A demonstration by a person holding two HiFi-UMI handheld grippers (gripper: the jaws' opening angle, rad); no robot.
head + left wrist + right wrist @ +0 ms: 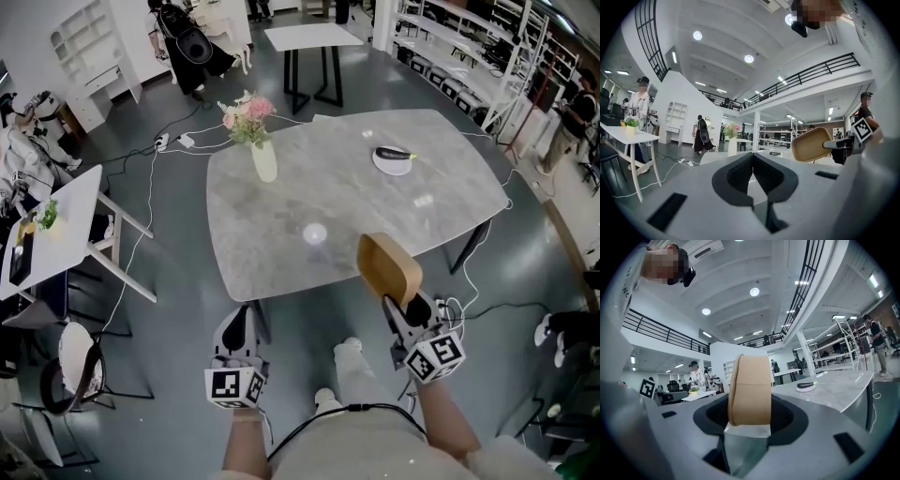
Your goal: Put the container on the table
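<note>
A tan, shallow container (388, 267) is held on edge in my right gripper (401, 307), over the near edge of the grey marble table (356, 202). In the right gripper view the container (750, 390) stands upright between the jaws of the right gripper (749, 416), which are shut on its rim. My left gripper (239, 323) is lower left, just off the table's near corner, shut with nothing in it. In the left gripper view the left gripper (752, 164) has its pads touching, and the container (811, 144) shows at the right.
On the table stand a white vase with pink flowers (264, 157) and a white plate carrying a dark object (394, 157). A white side table (52, 225) and chairs are at the left. Cables cross the floor. Shelving (469, 56) lines the right.
</note>
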